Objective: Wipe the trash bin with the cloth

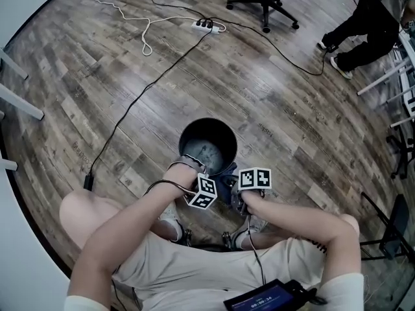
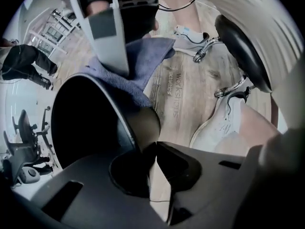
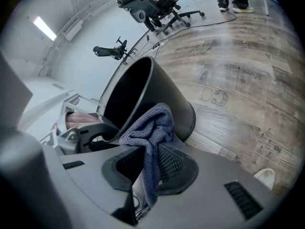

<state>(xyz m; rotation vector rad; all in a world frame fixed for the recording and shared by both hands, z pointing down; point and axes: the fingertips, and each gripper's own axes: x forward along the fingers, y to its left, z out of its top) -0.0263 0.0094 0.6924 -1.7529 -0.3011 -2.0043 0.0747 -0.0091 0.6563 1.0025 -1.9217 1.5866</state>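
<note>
The right hand-held gripper [image 3: 145, 166] is clenched on the blue cloth [image 3: 153, 125], whose bunched end lies against the near outer wall of the trash bin [image 3: 164, 97], just under the rim. Beside it, the left hand-held gripper [image 2: 155, 149] pinches that rim. The bin stands apparently upright on the floor [image 1: 279, 102], so the wall to wipe runs downward from the cloth.

The left gripper's [image 2: 156, 149] jaws pinch the rim of the round black plastic trash bin [image 2: 138, 123]; a blue-grey woven cloth [image 2: 138, 61] drapes its far edge.

Bright, even room light; a ceiling strip [image 3: 45, 28] glows up-left of my right gripper [image 3: 145, 151] jaws; fisheye edges darken and bend.
</note>
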